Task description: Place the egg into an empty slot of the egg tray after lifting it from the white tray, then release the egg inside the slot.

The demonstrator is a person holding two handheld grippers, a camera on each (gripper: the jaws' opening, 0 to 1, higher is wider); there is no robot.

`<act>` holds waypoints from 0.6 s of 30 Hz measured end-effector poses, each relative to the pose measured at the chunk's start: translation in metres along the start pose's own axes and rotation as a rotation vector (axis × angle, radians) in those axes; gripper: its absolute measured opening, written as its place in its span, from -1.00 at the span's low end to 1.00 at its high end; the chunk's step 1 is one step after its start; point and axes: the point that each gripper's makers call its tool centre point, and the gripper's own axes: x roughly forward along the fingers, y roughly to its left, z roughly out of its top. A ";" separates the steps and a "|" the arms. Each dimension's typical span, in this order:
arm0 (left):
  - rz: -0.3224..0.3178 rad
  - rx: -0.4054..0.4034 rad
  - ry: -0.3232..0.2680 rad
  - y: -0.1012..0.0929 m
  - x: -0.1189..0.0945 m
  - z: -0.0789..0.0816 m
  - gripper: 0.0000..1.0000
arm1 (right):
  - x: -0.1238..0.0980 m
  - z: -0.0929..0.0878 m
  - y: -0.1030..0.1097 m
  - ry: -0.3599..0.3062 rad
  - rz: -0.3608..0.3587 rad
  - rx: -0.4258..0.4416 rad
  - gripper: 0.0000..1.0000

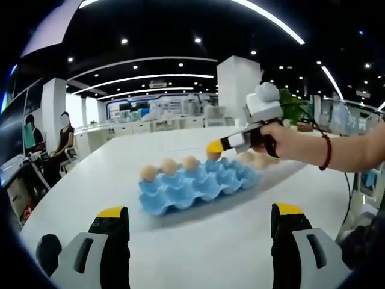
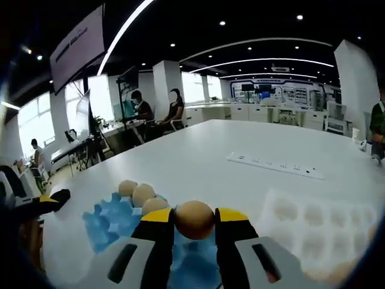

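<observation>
Across the left gripper view, our left gripper shows just two yellow-tipped jaws rising from the bottom edge, spread wide with bare white table between them; their bases are cut off. Beyond lies the blue egg tray, three eggs lined along its far row. The person's hand reaches in from the right, level, with the right gripper at the tray's far edge; the egg it carries is hard to make out here.

From the right gripper view, our jaws are clamped on a brown egg, held over the blue egg tray, whose slots are mostly hidden behind the gripper. Three eggs sit along its left. Rightward, the white tray is blurred, its contents unclear.
</observation>
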 end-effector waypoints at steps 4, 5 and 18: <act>-0.001 0.003 0.002 -0.003 -0.003 -0.001 1.00 | 0.005 -0.005 0.006 0.013 0.010 0.003 -0.45; -0.001 0.004 0.003 -0.004 -0.004 -0.001 1.00 | 0.007 -0.006 0.007 0.017 0.012 0.002 -0.45; 0.002 -0.001 0.012 -0.003 -0.006 -0.003 1.00 | 0.021 -0.020 0.010 0.057 0.021 -0.011 -0.45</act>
